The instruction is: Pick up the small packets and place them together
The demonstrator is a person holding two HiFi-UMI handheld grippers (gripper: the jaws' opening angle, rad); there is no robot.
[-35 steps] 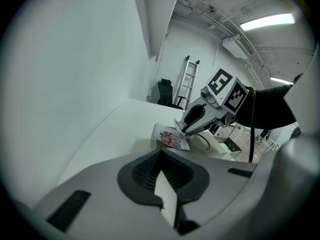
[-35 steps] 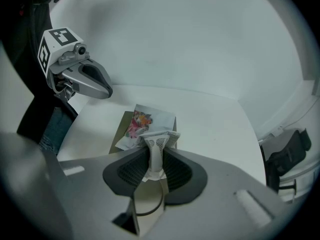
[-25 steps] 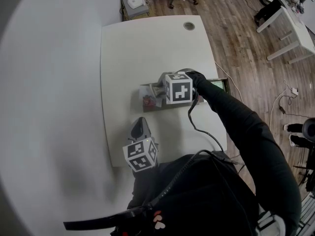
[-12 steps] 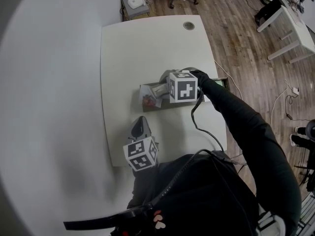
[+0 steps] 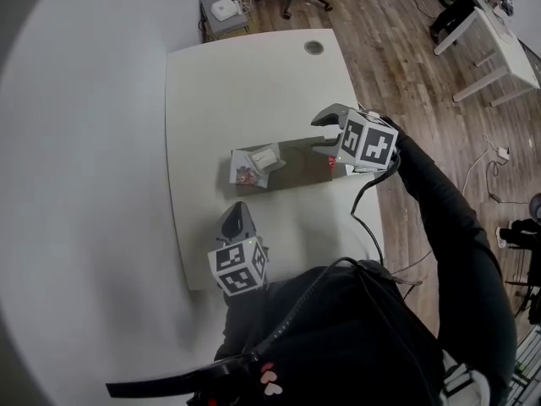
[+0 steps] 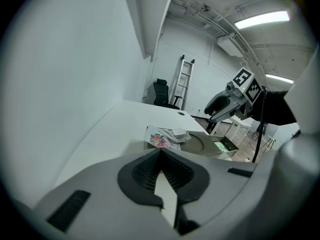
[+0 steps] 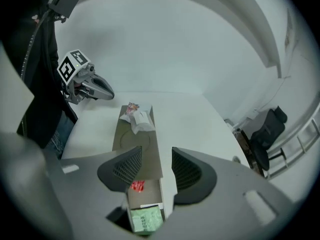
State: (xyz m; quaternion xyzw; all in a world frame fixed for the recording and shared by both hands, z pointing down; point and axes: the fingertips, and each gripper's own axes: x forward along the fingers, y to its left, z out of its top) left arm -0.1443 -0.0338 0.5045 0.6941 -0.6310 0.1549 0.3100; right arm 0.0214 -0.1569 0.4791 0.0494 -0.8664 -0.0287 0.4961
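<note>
**Hovering open at the tray's 3 o'clock end**

Seen from the head view, the grey tray point(image 5: 300, 166) lies across the middle of the white table point(image 5: 254, 83). The packets point(image 5: 258, 163) sit heaped together at its 9 o'clock end, a white one on top and a pink one touching it at 7 o'clock.

The right gripper point(image 5: 325, 134) hangs above the tray's 3 o'clock end. Its jaws have just been opening and now stand wide apart with nothing between the pads. Its own view looks down between them into an open compartment point(image 7: 150, 194), where a red packet point(image 7: 137, 185) and a green packet point(image 7: 145, 219) lie.

The left gripper point(image 5: 237, 215) is at 6 o'clock from the heap, near the table's near edge and well apart from the tray. Its jaws are together and empty, and it points toward the packets at 12 o'clock.
</note>
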